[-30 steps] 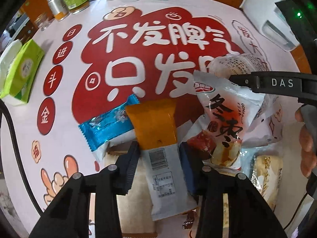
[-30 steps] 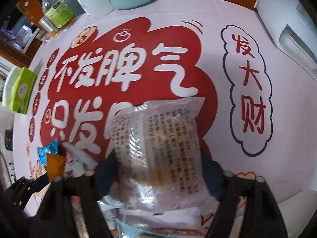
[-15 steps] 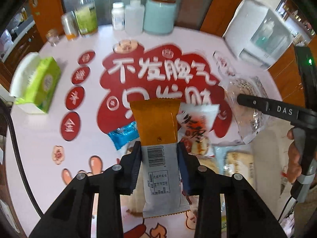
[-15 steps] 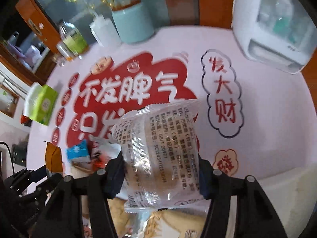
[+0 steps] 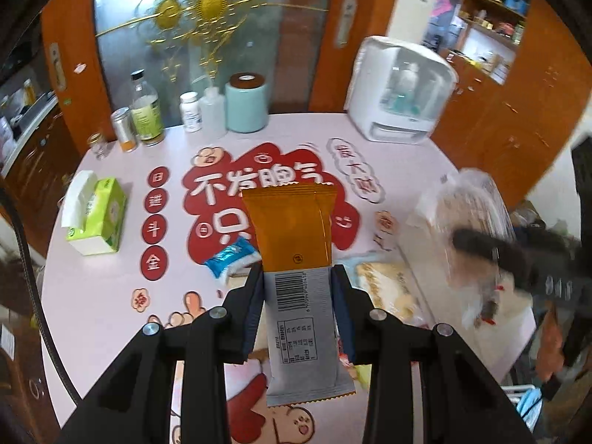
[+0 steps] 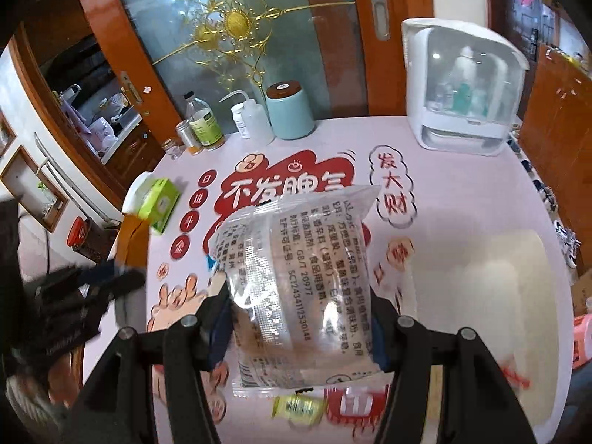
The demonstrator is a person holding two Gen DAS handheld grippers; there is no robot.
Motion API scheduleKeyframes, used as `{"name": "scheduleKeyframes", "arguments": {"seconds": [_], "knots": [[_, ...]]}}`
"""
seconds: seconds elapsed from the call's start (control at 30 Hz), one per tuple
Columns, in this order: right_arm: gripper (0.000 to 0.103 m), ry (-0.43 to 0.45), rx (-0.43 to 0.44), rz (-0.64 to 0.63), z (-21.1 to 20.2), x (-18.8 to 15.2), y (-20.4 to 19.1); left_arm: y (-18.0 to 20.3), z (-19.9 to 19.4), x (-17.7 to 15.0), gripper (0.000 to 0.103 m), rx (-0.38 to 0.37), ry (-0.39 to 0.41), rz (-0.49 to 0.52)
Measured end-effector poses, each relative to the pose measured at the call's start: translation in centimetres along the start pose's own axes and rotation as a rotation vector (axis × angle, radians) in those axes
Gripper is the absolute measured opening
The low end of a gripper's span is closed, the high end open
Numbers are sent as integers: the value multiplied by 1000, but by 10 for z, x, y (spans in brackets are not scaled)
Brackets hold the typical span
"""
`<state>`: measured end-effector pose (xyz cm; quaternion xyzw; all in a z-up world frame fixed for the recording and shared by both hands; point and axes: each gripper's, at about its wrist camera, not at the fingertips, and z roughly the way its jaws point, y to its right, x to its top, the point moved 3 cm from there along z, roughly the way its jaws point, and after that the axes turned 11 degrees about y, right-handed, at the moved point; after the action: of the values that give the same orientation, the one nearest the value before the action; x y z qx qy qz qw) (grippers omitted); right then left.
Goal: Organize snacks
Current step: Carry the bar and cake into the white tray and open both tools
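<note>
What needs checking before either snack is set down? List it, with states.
1. Left gripper shut on orange bar: ok.
2. Right gripper shut on clear packet: ok.
3. Both snacks lifted off the table: ok.
4. Grippers apart, not colliding: ok, the right one sits blurred at the left view's right edge.
5. Drop spot chosen: cannot tell; no container is plainly visible.
6. Blue packet left on the table, out of the way: ok.

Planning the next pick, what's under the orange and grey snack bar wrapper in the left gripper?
A blue foil snack packet on the pink printed table; the orange and grey snack bar wrapper hides anything else.
</note>
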<state>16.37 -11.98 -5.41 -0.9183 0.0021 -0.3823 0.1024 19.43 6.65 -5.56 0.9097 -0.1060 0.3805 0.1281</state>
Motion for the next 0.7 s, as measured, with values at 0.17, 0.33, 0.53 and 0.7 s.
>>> {"name": "scheduleKeyframes", "arguments": {"seconds": [0.17, 0.33, 0.53, 0.7], "knots": [[60, 2, -67, 47, -47, -44, 13, 44, -14, 0, 34, -99, 35, 65], [60, 25, -164, 91, -83, -65, 54, 112, -22, 6, 34, -168, 65, 160], [60, 50, -243, 128, -104, -58, 122, 189, -20, 17, 34, -196, 77, 221], [62, 68, -315, 130, -115, -45, 172, 257, 8, 20, 34, -217, 37, 264]]}}
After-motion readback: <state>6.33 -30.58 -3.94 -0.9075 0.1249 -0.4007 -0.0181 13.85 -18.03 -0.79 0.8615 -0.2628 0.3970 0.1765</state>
